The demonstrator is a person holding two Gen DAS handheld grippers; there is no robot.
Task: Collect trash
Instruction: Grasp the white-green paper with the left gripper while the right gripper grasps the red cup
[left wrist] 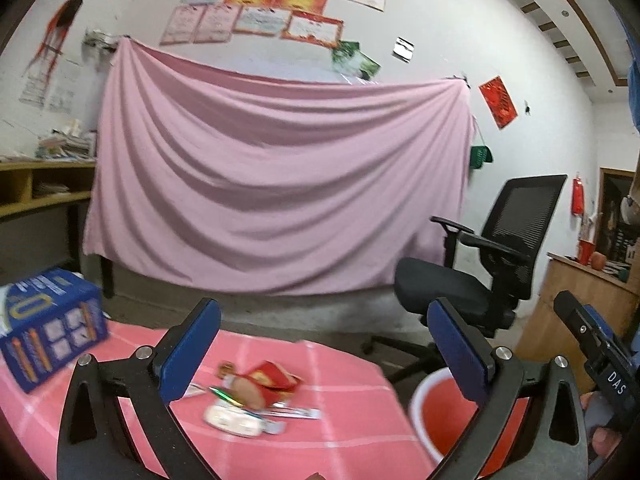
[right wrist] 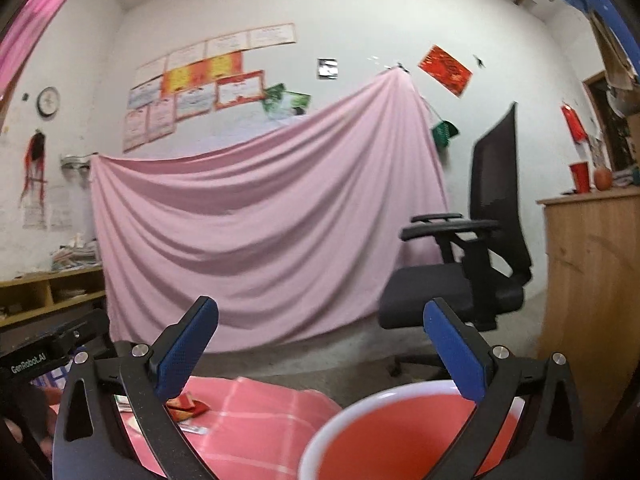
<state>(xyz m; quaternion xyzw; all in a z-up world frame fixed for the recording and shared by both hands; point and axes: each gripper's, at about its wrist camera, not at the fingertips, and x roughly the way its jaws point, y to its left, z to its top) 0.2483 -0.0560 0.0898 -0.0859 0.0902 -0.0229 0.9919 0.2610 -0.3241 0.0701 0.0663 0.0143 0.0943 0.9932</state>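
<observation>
Pink checked tablecloth (left wrist: 344,400) covered table; pink sheet (left wrist: 280,168) hung on wall. Wrapper pile (left wrist: 256,396) lay mid-cloth, red bucket (right wrist: 400,432) beside table. Left gripper (left wrist: 324,344) and right gripper (right wrist: 320,344) gaped wide, both empty.

Smooth, seemingly plastic bucket (right wrist: 400,432); matt checked cloth table cover (left wrist: 340,408).

A pink sheet (left wrist: 280,184) hangs across the white wall (left wrist: 420,28), with certificates (left wrist: 276,4) at twelve o'clock above it. A black office chair (left wrist: 488,256) stands at three o'clock on the grey floor (left wrist: 304,312), wooden shelves (left wrist: 36,188) at nine.
</observation>
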